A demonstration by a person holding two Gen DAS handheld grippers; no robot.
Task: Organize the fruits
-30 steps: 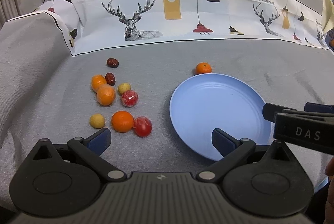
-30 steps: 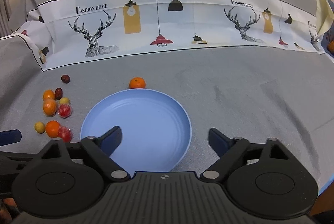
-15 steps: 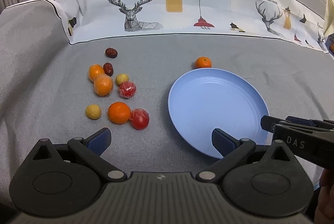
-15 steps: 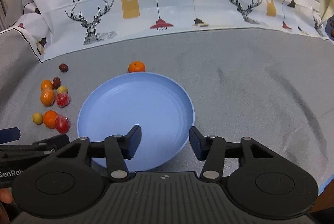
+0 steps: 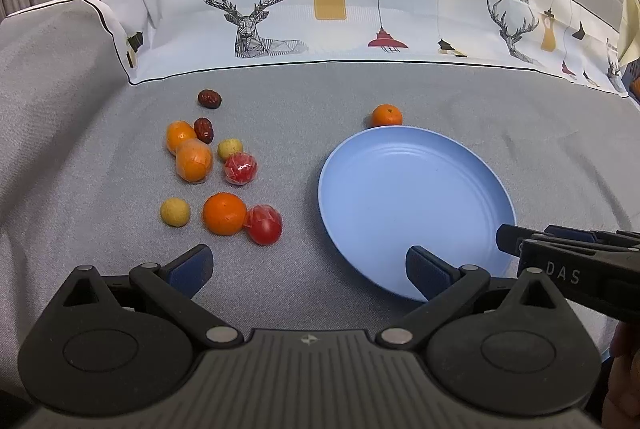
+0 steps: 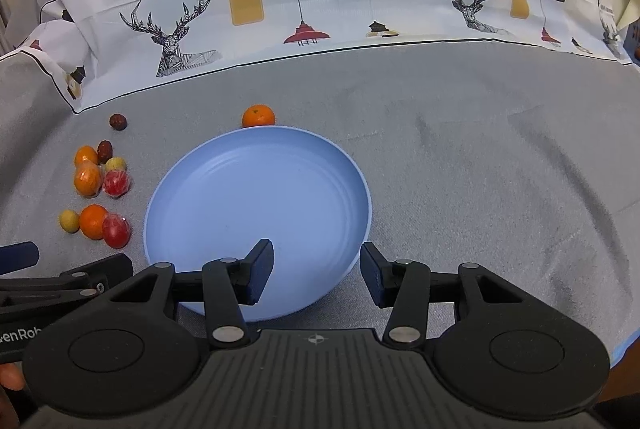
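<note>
An empty blue plate [image 5: 416, 197] lies on the grey cloth; it also shows in the right wrist view [image 6: 256, 213]. Left of it is a cluster of fruit: oranges [image 5: 224, 213], wrapped red fruits [image 5: 264, 225], small yellow fruits [image 5: 175, 212] and dark red dates [image 5: 209, 98]. One lone orange [image 5: 386, 115] sits at the plate's far rim. My left gripper [image 5: 308, 271] is open and empty, just short of the cluster and the plate's near edge. My right gripper [image 6: 316, 271] is partly closed and empty, straddling the plate's near right rim.
A patterned white cloth with deer and lamps [image 5: 320, 1] rises behind the table. Bare grey cloth [image 6: 500, 169] stretches to the right of the plate. The right gripper's body shows at the left view's right edge [image 5: 576, 269].
My right gripper's fingers have narrowed from wide open to partly closed over the plate's near rim. The left gripper has shifted only slightly. The fruit has not moved.
</note>
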